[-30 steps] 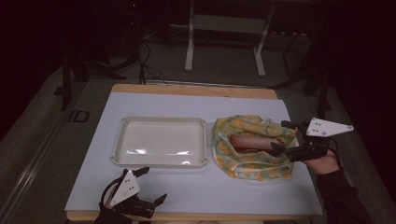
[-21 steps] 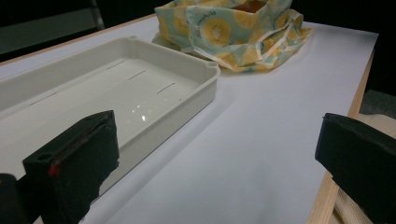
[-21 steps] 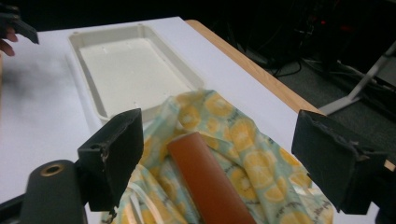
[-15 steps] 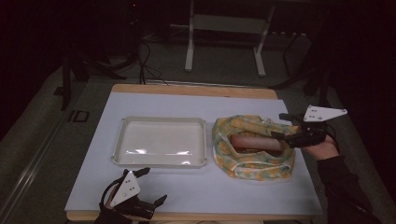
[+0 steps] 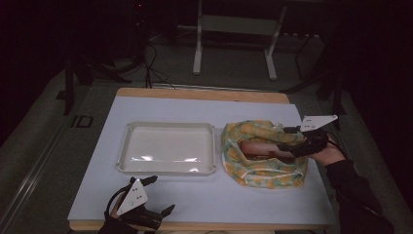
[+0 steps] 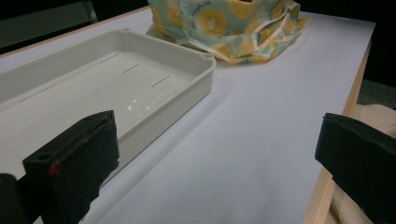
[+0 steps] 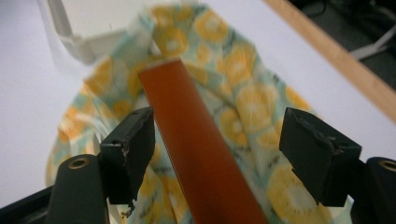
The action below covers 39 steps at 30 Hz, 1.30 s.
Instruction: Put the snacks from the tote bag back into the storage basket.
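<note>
A long reddish-brown bar (image 5: 255, 147) lies in an open cloth bag (image 5: 263, 168) printed with orange slices, at the right of the white table. My right gripper (image 5: 284, 138) reaches into the bag from the right. In the right gripper view the bar (image 7: 187, 121) runs between the jaws of that gripper (image 7: 217, 144). The left pad is at the bar's edge and the right pad stands well clear of it. These jaws have just been closing and do not grip the bar. My left gripper (image 5: 159, 195) rests open near the table's front edge, with nothing between its pads (image 6: 74, 158).
A shallow cream tray (image 5: 168, 126) sits empty left of the bag, and its corner (image 7: 79, 42) lies just beyond the bag in the right gripper view. The tray's rim (image 6: 205, 70) and the bag (image 6: 224, 23) lie ahead of the left gripper. A wooden strip (image 5: 204, 93) borders the table's far side.
The right gripper has moved left and down into the bag, over the brown bar, and its jaws have narrowed. The left gripper has stayed where it was.
</note>
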Available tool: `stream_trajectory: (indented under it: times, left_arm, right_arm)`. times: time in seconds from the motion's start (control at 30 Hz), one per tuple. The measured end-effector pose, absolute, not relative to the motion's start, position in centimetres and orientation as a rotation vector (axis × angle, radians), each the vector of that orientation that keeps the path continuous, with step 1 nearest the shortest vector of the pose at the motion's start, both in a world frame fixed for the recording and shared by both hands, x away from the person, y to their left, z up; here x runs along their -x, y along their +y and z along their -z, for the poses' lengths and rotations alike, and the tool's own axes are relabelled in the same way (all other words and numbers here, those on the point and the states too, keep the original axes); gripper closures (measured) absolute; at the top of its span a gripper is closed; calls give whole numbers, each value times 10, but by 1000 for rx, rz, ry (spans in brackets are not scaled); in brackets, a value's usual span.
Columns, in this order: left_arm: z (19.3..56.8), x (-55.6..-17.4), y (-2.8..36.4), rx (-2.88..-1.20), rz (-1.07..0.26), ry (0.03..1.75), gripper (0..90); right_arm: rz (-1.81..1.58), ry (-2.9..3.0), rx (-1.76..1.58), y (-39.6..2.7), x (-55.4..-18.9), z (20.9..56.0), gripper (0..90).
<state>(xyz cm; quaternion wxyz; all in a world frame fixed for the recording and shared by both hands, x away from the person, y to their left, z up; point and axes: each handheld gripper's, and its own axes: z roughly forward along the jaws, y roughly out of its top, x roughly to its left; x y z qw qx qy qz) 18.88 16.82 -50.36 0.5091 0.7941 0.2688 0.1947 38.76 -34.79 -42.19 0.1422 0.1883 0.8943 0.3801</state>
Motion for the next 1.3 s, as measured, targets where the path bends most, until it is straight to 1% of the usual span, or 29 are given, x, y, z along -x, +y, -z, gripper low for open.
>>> stream_trajectory:
  times: [0.5, 0.63, 0.73, 0.9, 1.23, 1.27, 1.3]
  left_arm:
    - [505, -190, 168, -1914, -461, 645, 0]
    - [505, -190, 168, -1916, -459, 644, 0]
    - [505, -190, 168, -1917, -459, 643, 0]
    - [505, -190, 168, -1917, -459, 642, 0]
    - [506, -190, 168, -1923, -458, 640, 0]
    - [506, -190, 168, -1923, -457, 640, 0]
    - [506, -190, 168, -1923, -458, 640, 0]
  right_arm:
    - [-881, 2730, -601, -346, -406, 452, 266]
    - [-818, 2756, -588, -342, -409, 458, 252]
    - [-750, 2769, -582, -339, -410, 463, 224]
    - [-673, 2780, -539, -334, -410, 466, 211]
    - [-547, 2838, -476, -327, -411, 474, 235]
    - [-535, 2842, -474, -327, -411, 475, 248]
    - [-527, 2841, -469, -327, -412, 476, 291]
